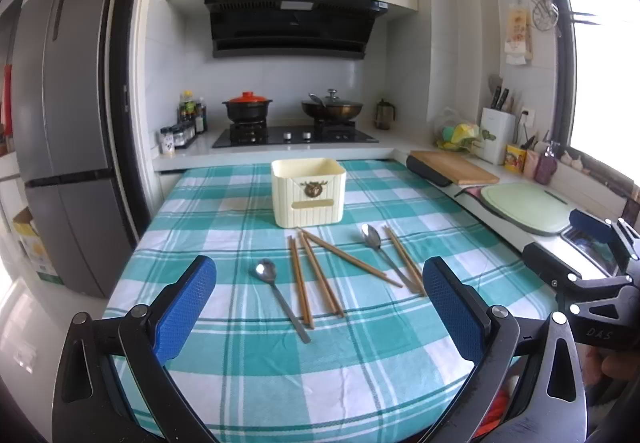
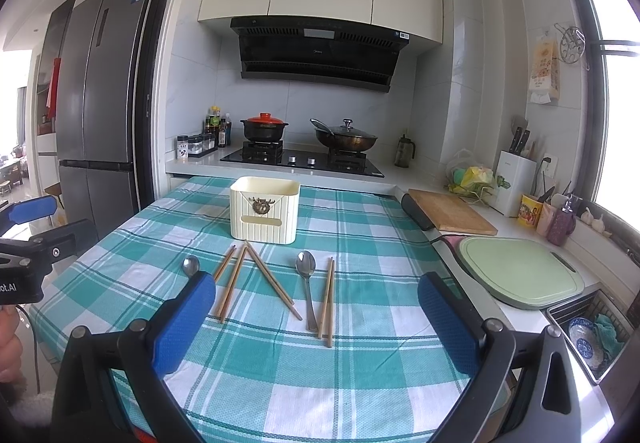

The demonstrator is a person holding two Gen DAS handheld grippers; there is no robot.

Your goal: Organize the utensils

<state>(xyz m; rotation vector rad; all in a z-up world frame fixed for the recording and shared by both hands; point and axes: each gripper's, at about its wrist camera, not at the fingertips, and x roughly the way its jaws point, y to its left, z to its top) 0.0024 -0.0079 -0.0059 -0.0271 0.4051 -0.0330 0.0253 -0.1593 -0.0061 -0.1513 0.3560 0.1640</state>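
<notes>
Both grippers hover, jaws released, over the tabletop (image 1: 240, 371).
Spoons (image 1: 280, 299) and chopsticks (image 1: 320, 279) lie scattered at 6 o'clock of the cream holder (image 1: 308, 191).

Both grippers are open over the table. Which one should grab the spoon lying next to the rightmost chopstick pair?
Right, probably. In the right wrist view that spoon lies between the right gripper's open fingers; in the left wrist view it sits near the left gripper's right finger.

Cream ribbed holder (image 1: 308, 191) upright; 2 steel spoons (image 1: 280, 297) (image 1: 382, 249) & brown chopsticks (image 1: 320, 275) flat just in front.
</notes>
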